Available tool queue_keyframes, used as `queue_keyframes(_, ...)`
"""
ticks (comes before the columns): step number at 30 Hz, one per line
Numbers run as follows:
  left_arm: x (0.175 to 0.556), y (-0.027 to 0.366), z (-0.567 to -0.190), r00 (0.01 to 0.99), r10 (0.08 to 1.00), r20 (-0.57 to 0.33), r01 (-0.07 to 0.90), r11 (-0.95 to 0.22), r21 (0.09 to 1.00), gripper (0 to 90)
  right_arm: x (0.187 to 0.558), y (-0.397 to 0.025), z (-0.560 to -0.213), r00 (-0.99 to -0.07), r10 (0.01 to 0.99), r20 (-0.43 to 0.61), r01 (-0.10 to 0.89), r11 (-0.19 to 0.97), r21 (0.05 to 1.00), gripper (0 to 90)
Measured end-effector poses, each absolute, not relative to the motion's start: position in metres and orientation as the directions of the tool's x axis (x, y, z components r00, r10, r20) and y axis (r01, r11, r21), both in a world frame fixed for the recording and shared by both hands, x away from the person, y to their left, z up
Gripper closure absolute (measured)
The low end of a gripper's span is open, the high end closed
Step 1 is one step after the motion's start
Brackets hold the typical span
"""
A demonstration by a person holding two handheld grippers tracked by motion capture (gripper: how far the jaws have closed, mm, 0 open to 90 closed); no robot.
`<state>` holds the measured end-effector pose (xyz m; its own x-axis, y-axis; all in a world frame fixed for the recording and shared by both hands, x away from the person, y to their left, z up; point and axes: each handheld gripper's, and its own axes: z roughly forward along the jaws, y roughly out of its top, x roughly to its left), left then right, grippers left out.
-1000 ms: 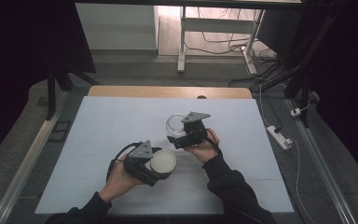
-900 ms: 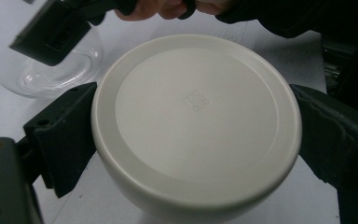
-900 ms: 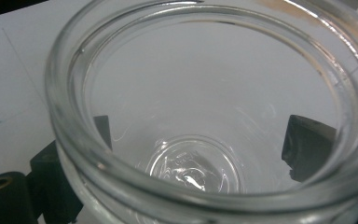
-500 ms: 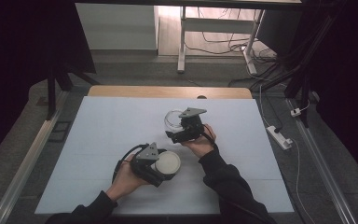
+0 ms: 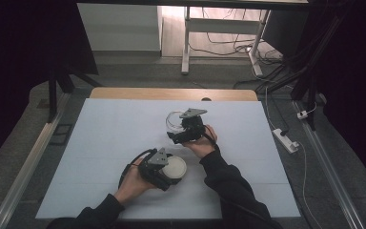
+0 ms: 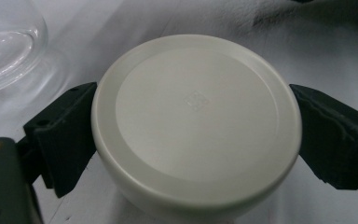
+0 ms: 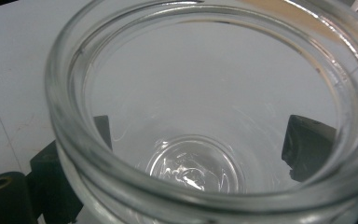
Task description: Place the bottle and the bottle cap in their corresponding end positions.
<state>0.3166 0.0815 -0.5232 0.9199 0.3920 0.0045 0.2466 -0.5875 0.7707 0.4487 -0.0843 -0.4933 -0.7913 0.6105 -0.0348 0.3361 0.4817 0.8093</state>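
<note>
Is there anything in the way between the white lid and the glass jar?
Nothing visible. The white lid sits clamped in the left tongs, the glass jar in the right tongs, and between them lies just bare white table.

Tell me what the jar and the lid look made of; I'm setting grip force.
Jar: clear glass, by the look; see-through wall, thick rounded rim, bright glints on the base. Lid: probably plastic, cream, matt and smooth, with a faint moulded square mark at the centre; ceramic can't be ruled out.
</note>
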Motion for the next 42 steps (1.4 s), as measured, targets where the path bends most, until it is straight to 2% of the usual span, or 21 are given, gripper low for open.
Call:
queue_keyframes(21,0.323,0.069,-0.54,0.915,0.401,0.034,0.265,-0.665,0.698,7.6,0.454,-0.08,-0.509,-0.79,0.611,-0.051,0.348,0.515,0.784,6.5)
queue_keyframes(42,0.327,0.067,-0.542,0.915,0.403,0.007,0.295,-0.682,0.669,4.9,0.454,-0.081,-0.512,-0.789,0.612,-0.043,0.353,0.51,0.784,6.0)
